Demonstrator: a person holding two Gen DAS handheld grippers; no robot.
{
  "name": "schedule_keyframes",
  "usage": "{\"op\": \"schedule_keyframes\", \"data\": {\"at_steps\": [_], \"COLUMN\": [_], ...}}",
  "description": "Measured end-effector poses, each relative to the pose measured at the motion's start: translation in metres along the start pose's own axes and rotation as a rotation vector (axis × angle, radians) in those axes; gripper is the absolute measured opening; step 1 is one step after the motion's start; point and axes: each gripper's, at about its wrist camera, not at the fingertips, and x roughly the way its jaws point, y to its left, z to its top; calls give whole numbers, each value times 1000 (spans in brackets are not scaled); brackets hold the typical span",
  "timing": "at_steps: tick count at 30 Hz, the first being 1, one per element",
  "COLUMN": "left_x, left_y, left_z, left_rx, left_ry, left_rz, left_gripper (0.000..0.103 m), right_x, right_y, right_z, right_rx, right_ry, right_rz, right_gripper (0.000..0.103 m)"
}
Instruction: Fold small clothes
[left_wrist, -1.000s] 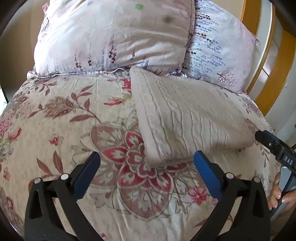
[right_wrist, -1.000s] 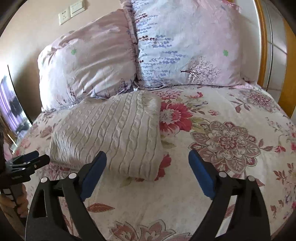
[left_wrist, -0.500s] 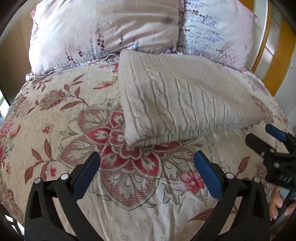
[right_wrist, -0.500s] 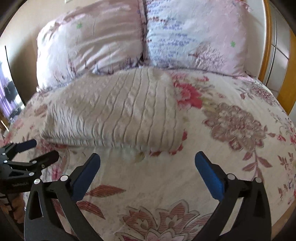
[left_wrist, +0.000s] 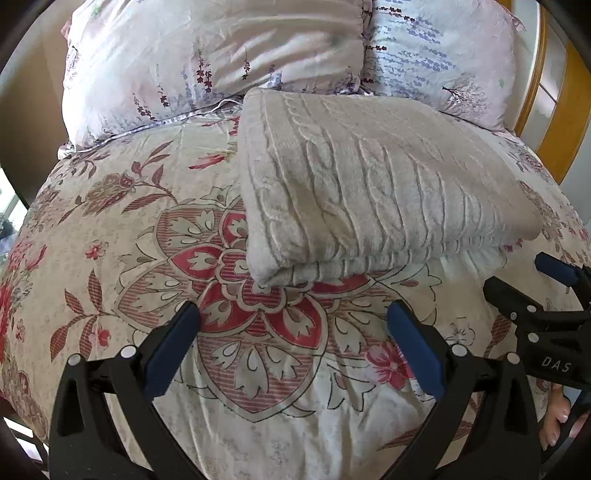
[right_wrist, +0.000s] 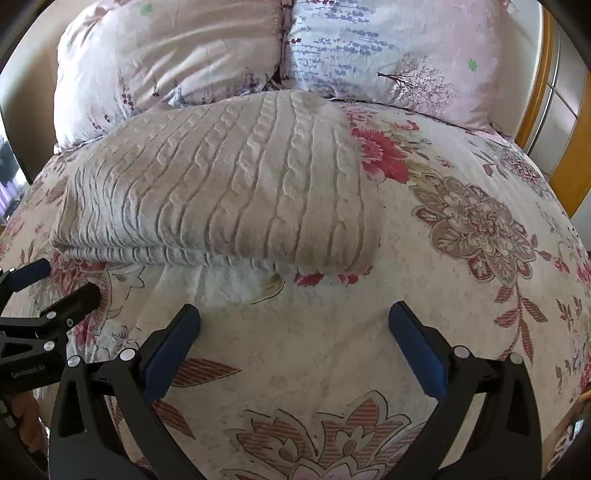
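— Where's the sweater (left_wrist: 369, 184)?

— On the quilt (left_wrist: 155, 280), folded into a flat rectangle, cable-knit side up. Its far edge lies just at the foot of the two pillows; whether it touches them I can't tell.

— Which way does it run?

— The long axis goes across the bed, side to side. The knit cables run the other way, from the pillows toward the cameras. The near edge shows stacked layers — the ribbed hem lines are visible along it in both views.

— And the grippers?

— Both sit on the near side, short of that edge, touching no cloth. The left gripper (left_wrist: 291, 325) faces the sweater's left near corner, its blue pads (left_wrist: 173, 350) spread wide with bare quilt between them. The right gripper (right_wrist: 293, 325) faces the right half of the near edge, jaws just as wide, holding nothing. Each shows up at the margin of the other's view, well apart.

— Anything around it?

— The left pillow (left_wrist: 207, 59), pale pink with purple sprigs, and the right pillow (right_wrist: 388, 55), with lavender print and small trees, stand side by side behind it. A wooden frame (left_wrist: 569, 110) rises at the far right. Nothing lies between the jaws and the sweater.

— Containers?

— None that I can make out.
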Motion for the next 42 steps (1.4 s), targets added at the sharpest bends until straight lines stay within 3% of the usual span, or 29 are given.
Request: {"op": "schedule_keyframes", "data": {"at_steps": [42], "left_x": [0], "left_y": [0], "left_z": [-1], "left_rx": [-9], "left_ry": [-8], "left_rz": [12], "left_gripper": [101], "right_x": [0], "right_y": [-1], "right_z": [0], "right_rx": [-3], "right_ry": [2], "right_rz": [5], "right_gripper": [102]}}
